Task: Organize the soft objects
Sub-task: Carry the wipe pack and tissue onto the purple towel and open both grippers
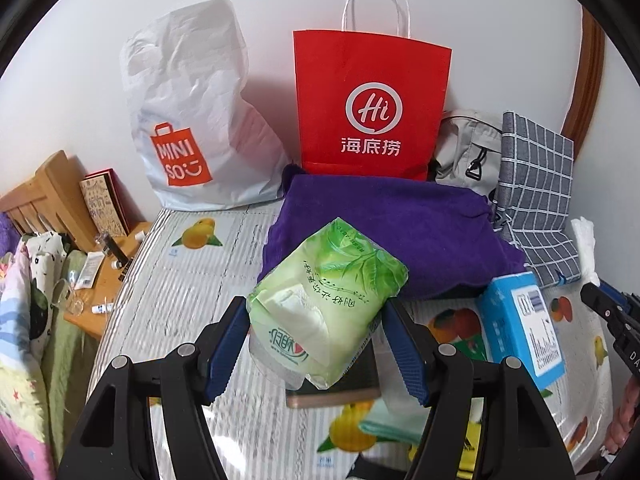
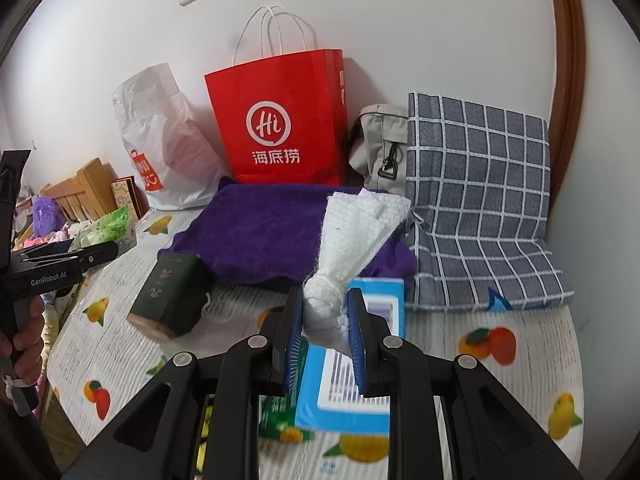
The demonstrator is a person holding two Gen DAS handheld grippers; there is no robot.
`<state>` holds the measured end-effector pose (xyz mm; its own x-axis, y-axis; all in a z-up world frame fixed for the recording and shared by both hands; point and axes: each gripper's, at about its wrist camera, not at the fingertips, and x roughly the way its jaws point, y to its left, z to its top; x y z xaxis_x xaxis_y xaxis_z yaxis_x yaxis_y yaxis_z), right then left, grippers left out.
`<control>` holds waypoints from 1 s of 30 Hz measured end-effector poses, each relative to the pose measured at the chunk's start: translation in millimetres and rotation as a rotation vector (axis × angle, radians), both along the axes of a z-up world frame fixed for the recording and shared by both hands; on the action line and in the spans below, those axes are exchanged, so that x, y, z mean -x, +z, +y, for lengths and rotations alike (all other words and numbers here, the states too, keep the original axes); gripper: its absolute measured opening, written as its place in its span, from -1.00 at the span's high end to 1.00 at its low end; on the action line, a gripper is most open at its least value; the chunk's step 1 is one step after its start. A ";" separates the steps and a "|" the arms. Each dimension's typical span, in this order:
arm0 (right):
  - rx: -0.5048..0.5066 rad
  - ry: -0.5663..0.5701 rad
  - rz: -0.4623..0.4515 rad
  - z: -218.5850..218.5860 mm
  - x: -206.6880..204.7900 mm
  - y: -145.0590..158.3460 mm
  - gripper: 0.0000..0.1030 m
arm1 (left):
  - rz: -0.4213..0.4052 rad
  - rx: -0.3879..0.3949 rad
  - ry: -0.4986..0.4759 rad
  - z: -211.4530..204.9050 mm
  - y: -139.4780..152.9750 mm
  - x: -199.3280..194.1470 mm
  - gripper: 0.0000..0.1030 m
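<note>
My left gripper (image 1: 316, 344) is shut on a green tissue pack (image 1: 324, 300) and holds it above the table. The pack also shows at the left of the right wrist view (image 2: 106, 232). My right gripper (image 2: 324, 332) is shut on a knotted white cloth (image 2: 352, 240), lifted above a blue box (image 2: 352, 380). A purple towel (image 1: 392, 232) lies folded on the table in front of a red paper bag (image 1: 370, 100) and a white Miniso plastic bag (image 1: 192, 112). The towel (image 2: 264, 232) and the red bag (image 2: 280, 120) also show in the right wrist view.
A grey checked cushion (image 2: 480, 200) and a grey pouch (image 2: 380, 148) lean against the wall at the right. A dark green box (image 2: 172, 296) lies on the fruit-print tablecloth (image 2: 500, 380). A wooden side table (image 1: 104, 280) with small items stands at the left.
</note>
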<state>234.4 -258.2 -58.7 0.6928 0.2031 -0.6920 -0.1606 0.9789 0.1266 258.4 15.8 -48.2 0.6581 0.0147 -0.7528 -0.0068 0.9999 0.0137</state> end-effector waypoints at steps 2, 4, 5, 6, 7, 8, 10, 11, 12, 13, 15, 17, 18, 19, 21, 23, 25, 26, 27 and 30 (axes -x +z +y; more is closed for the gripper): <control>0.007 0.006 0.001 0.9 -11.1 -1.5 0.57 | 0.004 -0.013 -0.002 -2.2 -2.5 -10.1 -0.29; 0.008 0.010 0.006 1.4 -21.8 -3.6 0.57 | 0.012 -0.016 0.001 -4.0 -5.2 -20.1 -0.29; 0.007 0.011 0.008 1.8 -27.0 -4.8 0.57 | 0.015 -0.015 0.000 -4.5 -6.5 -24.2 -0.29; 0.005 0.010 0.012 2.2 -32.7 -6.0 0.57 | 0.018 -0.015 -0.001 -5.1 -7.9 -28.7 -0.29; 0.002 0.010 0.017 2.4 -38.5 -7.4 0.57 | 0.022 -0.016 0.000 -5.9 -10.1 -34.8 -0.29; 0.001 0.010 0.021 3.0 -44.4 -8.6 0.57 | 0.026 -0.017 0.002 -6.6 -11.6 -38.9 -0.29; -0.001 0.017 0.025 4.8 -54.2 -10.1 0.57 | 0.034 -0.016 0.006 -7.8 -15.3 -49.1 -0.29; 0.000 0.026 0.027 6.8 -60.6 -10.6 0.57 | 0.036 -0.016 0.006 -8.2 -16.5 -53.1 -0.29; 0.006 0.032 0.027 8.5 -65.4 -10.6 0.57 | 0.040 -0.016 0.006 -8.8 -18.1 -58.6 -0.29; 0.020 0.036 0.023 11.0 -71.9 -10.0 0.57 | 0.043 -0.019 0.006 -9.5 -19.4 -63.4 -0.29; 0.040 0.043 0.019 14.0 -81.0 -8.8 0.57 | 0.045 -0.027 0.006 -10.8 -21.4 -71.7 -0.29; 0.053 0.046 0.016 15.7 -92.5 -7.4 0.57 | 0.046 -0.039 0.006 -12.7 -23.4 -81.1 -0.29; 0.055 0.047 0.017 16.1 -98.2 -7.2 0.58 | 0.047 -0.041 0.007 -13.1 -24.1 -85.4 -0.29; 0.055 0.046 0.017 16.3 -103.6 -7.1 0.57 | 0.049 -0.042 0.008 -13.6 -25.3 -89.7 -0.29; 0.054 0.046 0.020 16.7 -113.3 -7.6 0.57 | 0.052 -0.052 0.013 -14.9 -27.5 -99.0 -0.29; 0.049 0.044 0.025 16.3 -123.9 -9.4 0.57 | 0.053 -0.071 0.020 -16.3 -30.1 -107.8 -0.29; 0.046 0.041 0.032 15.4 -134.6 -12.0 0.57 | 0.056 -0.073 0.020 -17.2 -32.0 -115.5 -0.29; 0.044 0.039 0.035 15.1 -139.7 -13.8 0.58 | 0.059 -0.072 0.019 -17.4 -33.5 -120.0 -0.29; 0.041 0.038 0.039 14.8 -144.2 -15.6 0.57 | 0.061 -0.073 0.019 -17.8 -34.6 -123.7 -0.29; 0.027 0.041 0.059 14.0 -157.3 -24.6 0.57 | 0.068 -0.079 0.018 -20.1 -39.3 -136.1 -0.29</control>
<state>391.7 -244.3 -83.4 0.6422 0.2112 -0.7369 -0.1937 0.9748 0.1106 394.5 -4.3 -87.5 0.6044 0.0871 -0.7919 -0.0214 0.9954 0.0931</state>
